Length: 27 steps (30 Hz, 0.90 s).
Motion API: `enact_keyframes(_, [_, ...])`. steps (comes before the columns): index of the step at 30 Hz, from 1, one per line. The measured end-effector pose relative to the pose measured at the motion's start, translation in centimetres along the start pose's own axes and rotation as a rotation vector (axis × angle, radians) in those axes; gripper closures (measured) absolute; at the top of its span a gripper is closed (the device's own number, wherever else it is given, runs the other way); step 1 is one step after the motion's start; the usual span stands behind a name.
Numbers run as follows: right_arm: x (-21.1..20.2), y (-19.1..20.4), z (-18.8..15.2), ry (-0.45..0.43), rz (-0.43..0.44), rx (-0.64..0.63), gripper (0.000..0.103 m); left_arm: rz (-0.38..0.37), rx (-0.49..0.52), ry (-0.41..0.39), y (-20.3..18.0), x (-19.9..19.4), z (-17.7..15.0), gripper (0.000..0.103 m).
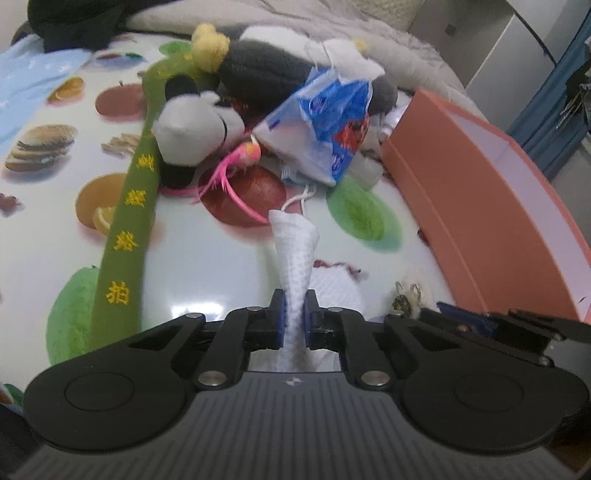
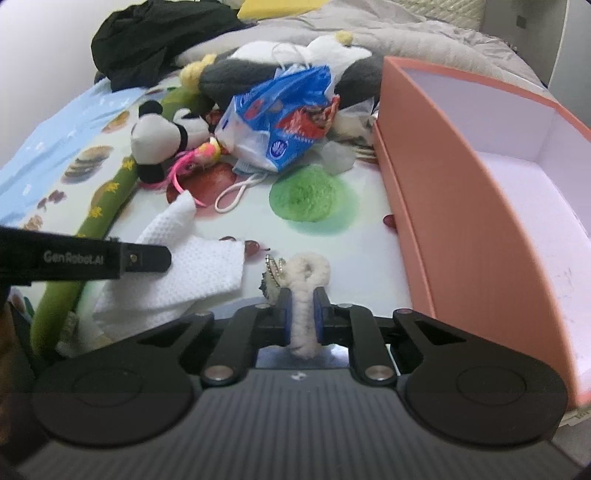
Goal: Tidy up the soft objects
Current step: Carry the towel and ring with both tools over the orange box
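My left gripper point(image 1: 294, 312) is shut on a white waffle-weave cloth point(image 1: 296, 243), pinched into a cone above the table; the cloth also shows in the right wrist view point(image 2: 192, 273), with the left gripper point(image 2: 147, 258) on it. My right gripper point(image 2: 303, 312) is shut on a fluffy cream keychain loop point(image 2: 308, 273) with a metal charm point(image 2: 272, 275). A panda plush point(image 1: 192, 125), a pink feathered toy point(image 1: 243, 155), a green embroidered strap point(image 1: 125, 221), a big grey-and-white plush point(image 1: 266, 62) and a blue-white plastic bag point(image 1: 325, 122) lie in a pile farther back.
An open salmon-pink box point(image 2: 461, 206) with a white inside stands at the right, and it shows in the left wrist view point(image 1: 480, 192). The tablecloth point(image 2: 314, 195) has a fruit print. Black clothing point(image 2: 155, 37) and a grey blanket point(image 2: 406, 33) lie behind the pile.
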State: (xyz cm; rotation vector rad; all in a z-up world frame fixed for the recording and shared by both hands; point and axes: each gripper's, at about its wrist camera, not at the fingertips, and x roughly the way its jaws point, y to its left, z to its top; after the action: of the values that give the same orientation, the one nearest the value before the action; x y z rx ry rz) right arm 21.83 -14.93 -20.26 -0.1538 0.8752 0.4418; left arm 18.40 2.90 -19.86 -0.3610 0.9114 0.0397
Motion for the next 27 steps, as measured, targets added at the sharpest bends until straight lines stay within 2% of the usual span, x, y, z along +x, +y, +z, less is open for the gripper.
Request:
enact_keyframes(7, [-3.5, -0.3, 1.2, -0.047, 0.018, 0.018, 0.088, -0.021, 0.0, -0.038, -1.7, -3.5, 1.1, 0.091])
enact_keyframes(16, [-9.5, -1.4, 3.6, -0.149, 0.023, 0.069, 0.088, -0.076, 0.021, -0.092, -4.8, -8.5, 3.2, 0.091])
enact_keyframes(27, [-15.7, -4.0, 3.6, -0.24, -0.044, 0.137, 0.088, -0.174, 0.097, -0.116, -10.2, -12.1, 4.1, 0.091])
